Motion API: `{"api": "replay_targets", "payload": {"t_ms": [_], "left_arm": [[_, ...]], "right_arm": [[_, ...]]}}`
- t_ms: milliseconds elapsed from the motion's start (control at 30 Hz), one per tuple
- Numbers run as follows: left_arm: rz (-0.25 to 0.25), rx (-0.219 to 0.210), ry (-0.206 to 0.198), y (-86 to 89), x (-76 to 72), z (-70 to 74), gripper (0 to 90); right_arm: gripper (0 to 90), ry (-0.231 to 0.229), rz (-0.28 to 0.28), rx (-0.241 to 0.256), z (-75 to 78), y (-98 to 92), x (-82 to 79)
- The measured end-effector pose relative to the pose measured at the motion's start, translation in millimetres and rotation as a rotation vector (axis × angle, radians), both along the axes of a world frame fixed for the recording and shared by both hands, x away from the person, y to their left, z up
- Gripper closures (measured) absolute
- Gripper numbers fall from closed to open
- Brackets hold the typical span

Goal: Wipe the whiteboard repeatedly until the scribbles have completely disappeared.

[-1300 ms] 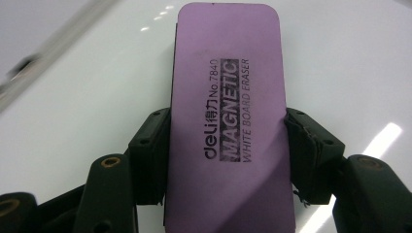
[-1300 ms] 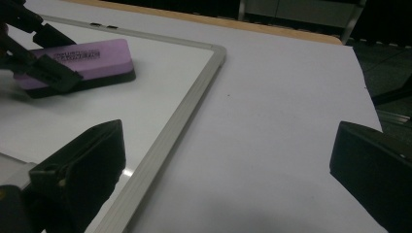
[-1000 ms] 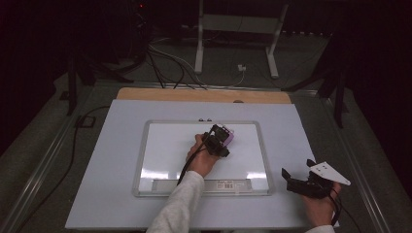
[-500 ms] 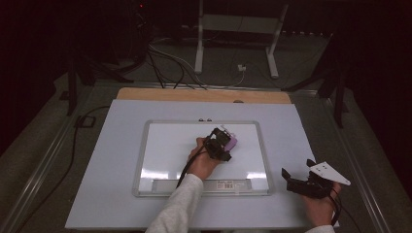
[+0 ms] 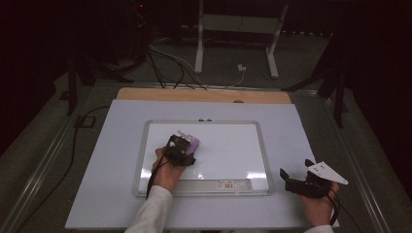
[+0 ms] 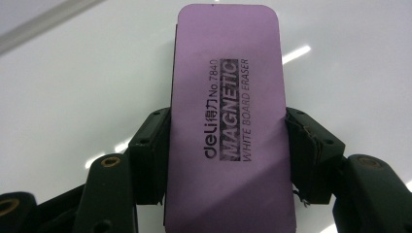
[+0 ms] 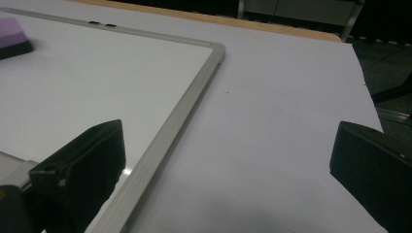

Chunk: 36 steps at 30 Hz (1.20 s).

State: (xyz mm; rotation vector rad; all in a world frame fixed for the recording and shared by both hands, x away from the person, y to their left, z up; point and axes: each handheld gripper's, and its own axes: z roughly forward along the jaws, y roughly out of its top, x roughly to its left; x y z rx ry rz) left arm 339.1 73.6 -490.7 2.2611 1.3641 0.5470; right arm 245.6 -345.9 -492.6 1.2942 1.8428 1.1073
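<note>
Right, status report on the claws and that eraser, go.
Left claw shut on purple eraser, eraser flat on whiteboard. Right claw open, holding nothing, by the board's right edge over the table. Nothing in the way.

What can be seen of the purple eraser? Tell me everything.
The eraser is a flat purple block with rounded corners and a dark layer underneath. Its top is printed in black: "deli", "No 7840", "MAGNETIC WHITE BOARD ERASER". It lies flat on the whiteboard, left of the board's middle. The left gripper clamps its long sides, one black jaw pressed against each edge. The print looks a little worn.
</note>
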Motion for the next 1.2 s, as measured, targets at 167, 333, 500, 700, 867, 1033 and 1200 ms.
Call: {"api": "replay_targets", "payload": {"t_ms": [167,333,500,700,867,1033,1200], "left_arm": [[0.023,-0.012,-0.025,11.2,-14.6,-2.2,37.2],[-0.031,-0.054,-0.125,10.5,-23.9,6.0,20.7],[-0.142,-0.012,-0.175,0.3,-27.9,12.2,27.7],[-0.141,0.081,-0.166,-0.7,-24.4,0.0,36.5],[-0.137,0.087,-0.182,1.8,-24.8,-0.8,41.8],[-0.140,0.078,-0.178,3.5,-23.9,-0.3,42.9],[-0.139,0.072,-0.179,4.4,-23.6,-0.3,43.8]], "right_arm": [[0.0,0.000,0.003,-0.003,-0.2,1.9,0.4],[0.0,-0.002,0.002,-0.003,0.0,2.0,0.3],[0.0,-0.002,0.002,0.000,0.0,1.3,0.5],[0.0,-0.005,-0.003,0.004,0.8,-0.8,-0.4],[0.0,-0.004,-0.001,0.002,0.6,-0.3,0.1],[0.0,-0.003,-0.003,0.003,0.5,-0.5,0.1],[0.0,-0.006,-0.002,0.002,1.0,0.3,0.1]]}}
